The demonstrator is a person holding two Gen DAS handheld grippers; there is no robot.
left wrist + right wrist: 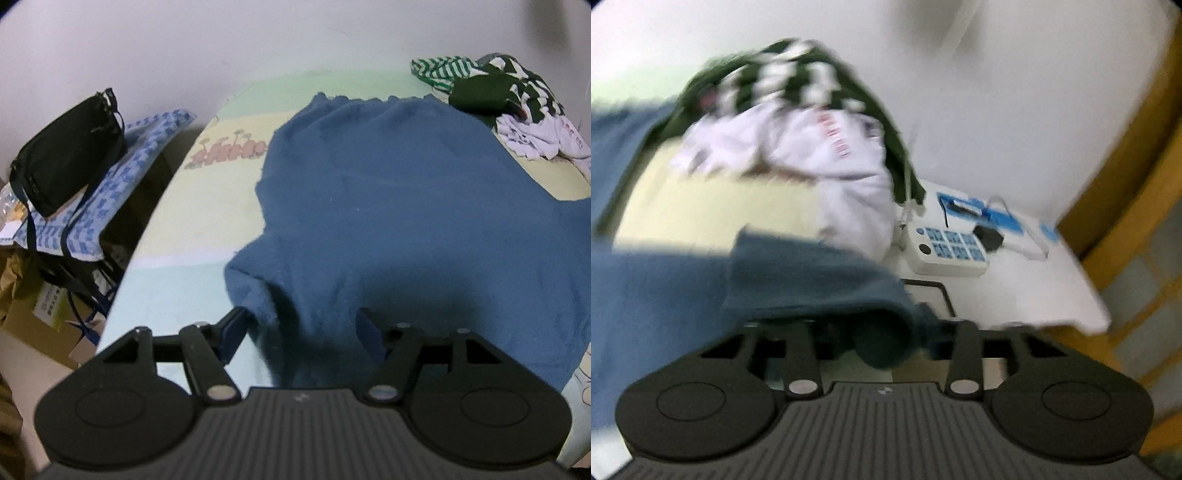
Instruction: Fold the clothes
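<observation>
A blue sweater (388, 184) lies spread flat on a bed with a pastel sheet (207, 221). My left gripper (300, 325) is open at the sweater's near left edge, with a bunched fold of it lying between the two fingers. The right wrist view is blurred. There, one sleeve of the sweater (812, 284) stretches over the sheet (713, 206) toward my right gripper (882, 336). Its jaws stand partly closed on the bunched sleeve end, and the cloth hides most of both fingers.
A pile of green-striped and white clothes (509, 96) (798, 122) sits at the bed's far right corner. A black bag (66, 155) rests on a blue patterned cloth left of the bed, above cardboard boxes (37, 314). A power strip (945, 251) lies on a white side table (1034, 288) on the right.
</observation>
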